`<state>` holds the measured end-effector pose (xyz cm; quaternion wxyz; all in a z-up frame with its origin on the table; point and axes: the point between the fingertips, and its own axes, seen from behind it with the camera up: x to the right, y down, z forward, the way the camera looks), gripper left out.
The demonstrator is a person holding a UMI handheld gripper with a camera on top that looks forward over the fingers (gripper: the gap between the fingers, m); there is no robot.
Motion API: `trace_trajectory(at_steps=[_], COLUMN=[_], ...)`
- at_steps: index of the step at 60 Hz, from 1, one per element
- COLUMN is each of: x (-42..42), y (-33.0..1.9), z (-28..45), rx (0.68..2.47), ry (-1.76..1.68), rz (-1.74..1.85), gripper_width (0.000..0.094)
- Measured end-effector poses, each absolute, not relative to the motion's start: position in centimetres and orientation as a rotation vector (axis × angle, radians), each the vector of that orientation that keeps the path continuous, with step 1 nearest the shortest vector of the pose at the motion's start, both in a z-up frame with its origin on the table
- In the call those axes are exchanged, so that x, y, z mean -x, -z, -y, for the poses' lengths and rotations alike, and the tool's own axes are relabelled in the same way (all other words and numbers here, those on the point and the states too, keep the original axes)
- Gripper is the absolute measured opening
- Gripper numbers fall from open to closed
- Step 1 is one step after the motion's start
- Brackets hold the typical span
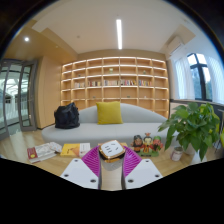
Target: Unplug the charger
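**Gripper hovering over a coffee table, a small white block between its pads**

A wide wooden bookshelf [112, 83] fills the far wall at twelve o'clock, its compartments mostly sparse. Below it runs a long pale sofa [105, 128], carrying a yellow cushion [110, 112] at its middle and a black bag [67, 117] toward ten o'clock. A leafy green plant [194, 125] stands at three o'clock, in front of a window. Glass doors [14, 92] sit at nine o'clock.

Nearer, the low table [60, 160] bears magazines [45, 151] at eight o'clock and some small figurines [148, 143] at four o'clock.

The gripper [111, 158] sits at six o'clock, its two magenta pads [92, 160] partly apart. Between their tips lies a small white, box-like item, apparently the charger [111, 149]; whether the pads actually press on it cannot be told. No cord or socket can be made out.
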<state>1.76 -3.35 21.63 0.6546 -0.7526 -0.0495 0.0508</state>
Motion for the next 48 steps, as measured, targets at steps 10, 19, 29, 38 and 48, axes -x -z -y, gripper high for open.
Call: trace_trajectory(at_steps=[10, 19, 29, 38, 48], x=[-4.1, -4.3, -6.0, -7.6, -9.4], y=[-6.9, -3.1, -2.8, -4.2, -8.5], z=[4.6, 5.4, 5.1, 6.4, 10.2], rx=[1.985, 2.065, 2.074, 2.078, 2.026], ry=[-0.072, -0.130, -0.106, -0.077, 0.015], rz=[0.111, 0.075, 0.030, 0.023, 0.078], gripper_width=[0.0315, 0.0397, 0.0573, 0.0860, 0.0856])
